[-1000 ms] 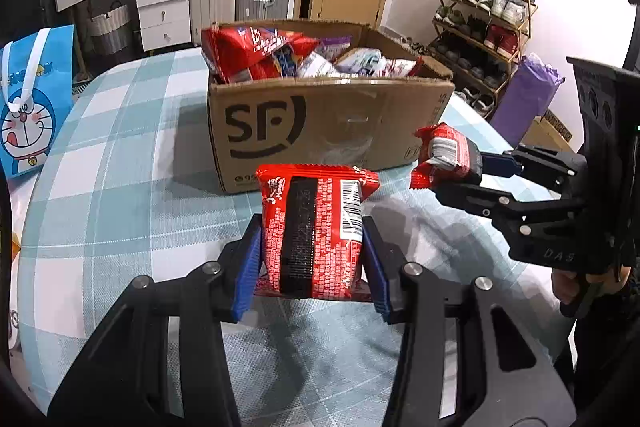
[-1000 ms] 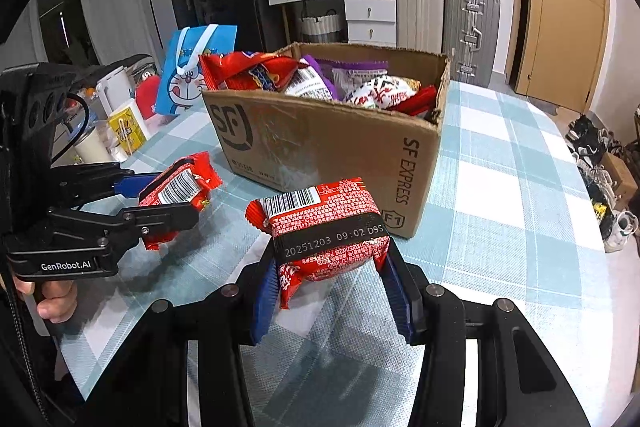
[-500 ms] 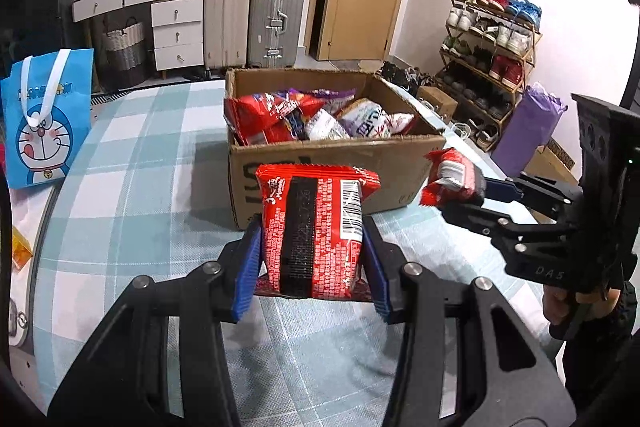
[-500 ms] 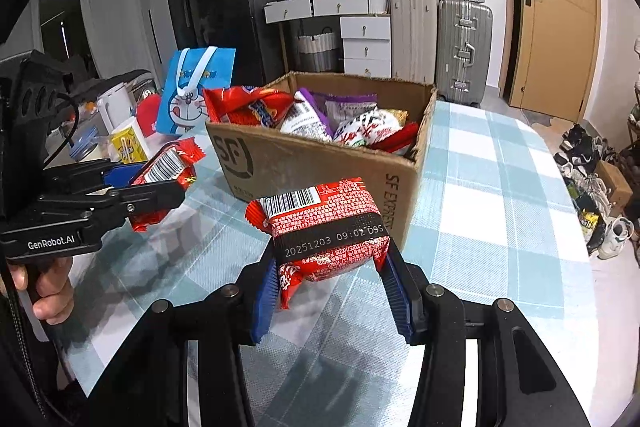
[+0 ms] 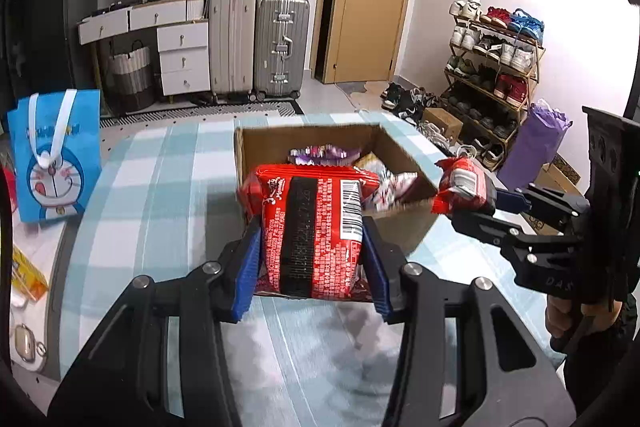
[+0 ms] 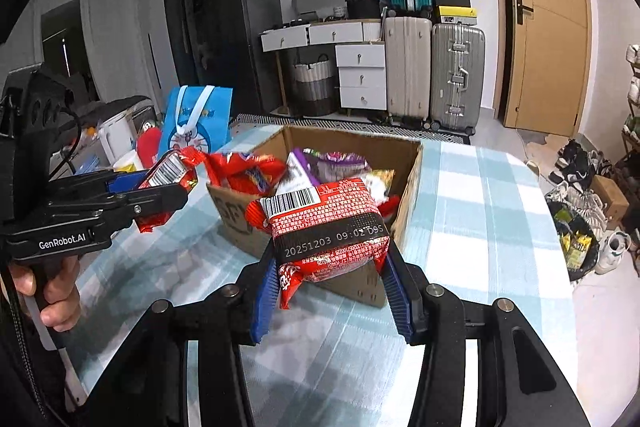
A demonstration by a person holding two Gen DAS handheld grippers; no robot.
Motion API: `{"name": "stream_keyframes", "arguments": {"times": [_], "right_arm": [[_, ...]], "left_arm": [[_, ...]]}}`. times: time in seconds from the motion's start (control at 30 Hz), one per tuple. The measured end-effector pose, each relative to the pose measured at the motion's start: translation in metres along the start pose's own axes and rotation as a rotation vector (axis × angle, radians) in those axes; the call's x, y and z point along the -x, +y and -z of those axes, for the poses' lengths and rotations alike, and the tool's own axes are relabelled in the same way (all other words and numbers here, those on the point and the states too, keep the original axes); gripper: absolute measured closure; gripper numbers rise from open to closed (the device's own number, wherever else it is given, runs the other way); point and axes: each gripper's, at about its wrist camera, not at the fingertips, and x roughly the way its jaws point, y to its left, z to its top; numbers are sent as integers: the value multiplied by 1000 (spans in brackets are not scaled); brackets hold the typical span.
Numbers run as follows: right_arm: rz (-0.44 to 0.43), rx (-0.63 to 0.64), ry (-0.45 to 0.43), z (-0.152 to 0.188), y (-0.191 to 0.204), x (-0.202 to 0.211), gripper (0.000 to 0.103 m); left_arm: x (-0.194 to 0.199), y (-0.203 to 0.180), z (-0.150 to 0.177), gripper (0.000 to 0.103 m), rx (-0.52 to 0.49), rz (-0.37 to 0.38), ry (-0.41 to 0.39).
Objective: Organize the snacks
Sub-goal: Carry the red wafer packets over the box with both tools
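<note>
My left gripper point(image 5: 312, 267) is shut on a red snack packet with a black band point(image 5: 310, 231), held upright just in front of the open cardboard box point(image 5: 304, 137). My right gripper point(image 6: 332, 287) is shut on a similar red packet with a barcode and date stamp point(image 6: 326, 227), in the air before the same box point(image 6: 410, 195). Each gripper shows in the other's view: the right gripper point(image 5: 476, 199) at the box's right corner, the left gripper point(image 6: 168, 183) at its left. Several red, purple and white snack bags fill the box.
The box stands on a round table with a blue checked cloth point(image 5: 160, 187). A blue cartoon gift bag point(image 5: 54, 155) stands at the table's left edge, with small items beside it. Suitcases point(image 5: 256, 43), drawers, a door and a shoe rack point(image 5: 496, 67) lie beyond.
Both grippers have risen with their packets, so I now look down into the box from above its front wall. The grips are unchanged.
</note>
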Motion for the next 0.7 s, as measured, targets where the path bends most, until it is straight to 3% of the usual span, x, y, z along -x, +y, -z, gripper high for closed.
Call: {"name": "stream_keyframes", "arguments": {"times": [0.3, 0.7], "right_arm": [[-1, 6, -41, -33, -7, 5, 55], [-5, -41, -29, -51, -25, -33, 55]], "left_arm": [[-12, 6, -37, 60, 3, -41, -11], [-76, 4, -63, 60, -4, -70, 23]]}}
